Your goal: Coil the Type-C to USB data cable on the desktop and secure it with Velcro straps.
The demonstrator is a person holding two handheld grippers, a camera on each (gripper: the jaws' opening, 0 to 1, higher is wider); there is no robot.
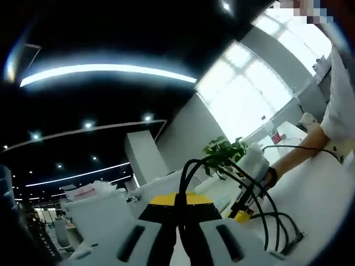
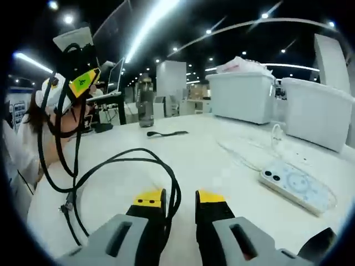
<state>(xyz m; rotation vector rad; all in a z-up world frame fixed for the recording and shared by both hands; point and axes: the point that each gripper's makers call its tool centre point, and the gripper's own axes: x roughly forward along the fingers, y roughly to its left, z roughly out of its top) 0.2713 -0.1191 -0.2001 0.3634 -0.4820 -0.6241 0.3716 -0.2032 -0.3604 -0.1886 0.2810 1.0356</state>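
The black data cable (image 1: 191,166) rises from between my left gripper's (image 1: 177,206) jaws, which are shut on it, and arcs right in loops toward my right gripper (image 1: 242,209). In the right gripper view the cable (image 2: 125,155) loops over the white desk (image 2: 211,155) and runs down between my right gripper's (image 2: 180,199) yellow-tipped jaws. They stand open, with the strand against the left one. My left gripper (image 2: 82,77) hangs raised at upper left, with cable loops dangling from it. A black Velcro strap (image 2: 166,133) lies flat farther back on the desk.
A phone in a pale patterned case (image 2: 294,185) lies to the right, with a thin white cable (image 2: 244,155) beside it. Two white bins (image 2: 244,95) stand at the back right and a dark bottle (image 2: 145,105) behind the strap. A person's arm (image 1: 294,158) rests on the desk.
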